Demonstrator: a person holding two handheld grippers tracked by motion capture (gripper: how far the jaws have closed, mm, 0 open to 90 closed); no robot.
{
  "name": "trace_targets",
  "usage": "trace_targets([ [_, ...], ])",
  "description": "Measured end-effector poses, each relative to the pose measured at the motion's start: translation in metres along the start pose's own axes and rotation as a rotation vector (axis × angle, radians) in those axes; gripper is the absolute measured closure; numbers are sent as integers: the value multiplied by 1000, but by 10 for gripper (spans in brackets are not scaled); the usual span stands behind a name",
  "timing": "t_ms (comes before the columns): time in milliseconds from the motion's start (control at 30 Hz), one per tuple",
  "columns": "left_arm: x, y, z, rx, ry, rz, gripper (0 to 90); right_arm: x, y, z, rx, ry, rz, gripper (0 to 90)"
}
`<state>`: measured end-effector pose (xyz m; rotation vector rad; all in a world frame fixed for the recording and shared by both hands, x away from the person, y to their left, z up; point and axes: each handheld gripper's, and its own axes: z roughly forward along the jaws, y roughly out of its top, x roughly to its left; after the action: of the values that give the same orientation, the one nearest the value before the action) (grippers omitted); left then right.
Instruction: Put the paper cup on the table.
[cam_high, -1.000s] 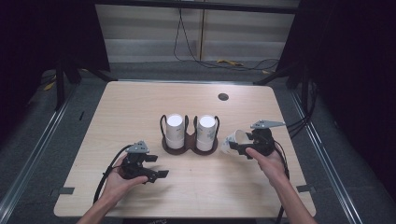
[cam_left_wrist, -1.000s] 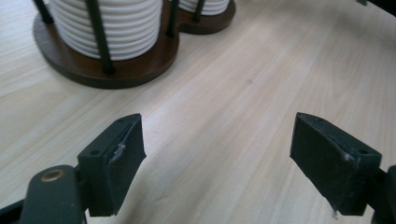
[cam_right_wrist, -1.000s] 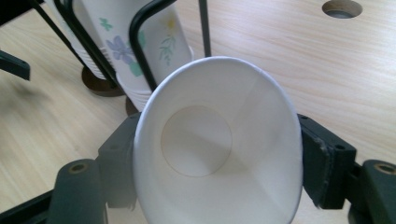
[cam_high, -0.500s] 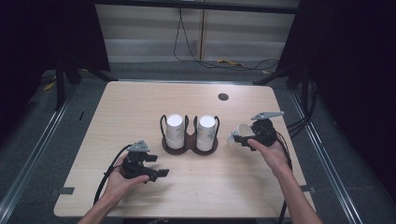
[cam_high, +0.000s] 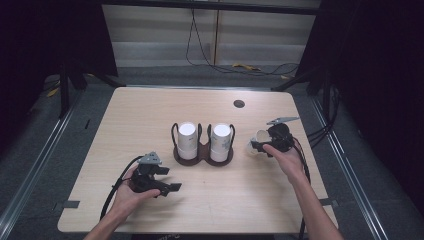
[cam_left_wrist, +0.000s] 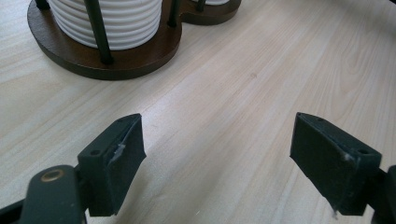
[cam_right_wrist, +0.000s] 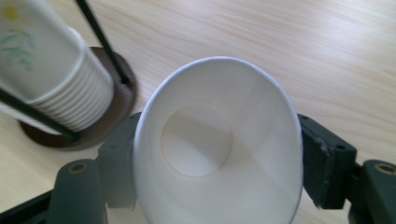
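The right gripper (cam_high: 255, 147) clamps a white paper cup (cam_right_wrist: 219, 144), its jaws pressing the cup's sides so the rim is squeezed into an oval (the mouth faces the gripper's own camera, and the cup is empty). In the high view it sits just beside the right end of the dark wooden cup holder (cam_high: 202, 155). The holder's two bays each carry a stack of white cups (cam_high: 188, 140); the nearer stack (cam_right_wrist: 42, 79) bears a faint green and yellow print, no readable writing. The left gripper (cam_high: 170, 189) rests low near the table's (cam_high: 150, 110) front edge, jaws wide apart with nothing between them. Bare wood lies between it and the holder.
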<state>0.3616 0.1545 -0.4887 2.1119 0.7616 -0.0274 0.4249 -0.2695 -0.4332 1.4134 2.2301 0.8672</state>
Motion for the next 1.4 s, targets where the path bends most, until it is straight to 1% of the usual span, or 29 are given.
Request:
trace_targets([
  [33,0,0,0,2,0,3,177,-2,1,0,2,-10,2,269],
  [100,-1,0,-1,0,2,4,177,-7,3,2,3,-12,10,269],
  [167,-2,-2,-3,-10,4,8,177,-10,5,4,18,-31,13,268],
  [300,-1,-2,-4,-13,6,12,177,-9,5,9,46,-53,6,258],
  [333,-1,-2,-4,-14,9,13,177,-9,6,10,42,-53,5,258],
  [400,1,-2,-3,-12,9,8,177,-9,8,12,48,-60,4,259],
  [433,1,-2,-3,-11,11,4,177,-9,10,13,55,-70,-6,259],
  [500,2,-2,-3,-8,13,7,177,-9,14,15,65,-72,-7,254],
  [533,2,-3,-3,-12,11,4,177,-8,15,16,67,-74,-9,251],
  [567,2,-3,-3,-22,3,-7,177,-8,16,17,69,-72,-7,250],
  [600,3,-3,-3,-21,-7,-17,177,-8,16,18,67,-64,-4,246],
  [667,5,-2,-2,-32,-26,-54,177,-6,18,21,65,-76,-11,229],
  [700,6,-2,-2,-33,-23,-64,178,-5,18,22,60,-84,-12,220],
  [767,8,-3,-3,-28,-12,-61,178,1,17,24,53,-104,-29,205],
  [833,10,-3,-5,-37,-8,-64,178,4,16,27,54,-93,-25,197],
  [867,10,-3,-6,-40,-1,-62,178,4,16,28,44,-91,-25,196],
  [933,11,-3,-8,-54,2,-64,178,3,15,31,33,-86,-7,189],
  [1000,11,-4,-9,-59,4,-60,178,1,15,33,30,-82,4,187],
  [1133,11,-5,-8,-51,5,-59,178,1,13,34,21,-77,15,187],
  [1200,11,-5,-8,-48,8,-49,178,1,12,34,17,-72,13,185],
  [1233,11,-5,-8,-48,8,-49,178,1,11,34,21,-73,19,182],
  [1333,10,-5,-9,-59,9,-56,178,0,9,35,22,-69,27,176],
  [1367,10,-4,-10,-61,8,-59,178,-1,8,35,21,-62,34,174],
  [1400,10,-4,-10,-67,2,-61,178,-1,7,35,15,-63,34,174],
])
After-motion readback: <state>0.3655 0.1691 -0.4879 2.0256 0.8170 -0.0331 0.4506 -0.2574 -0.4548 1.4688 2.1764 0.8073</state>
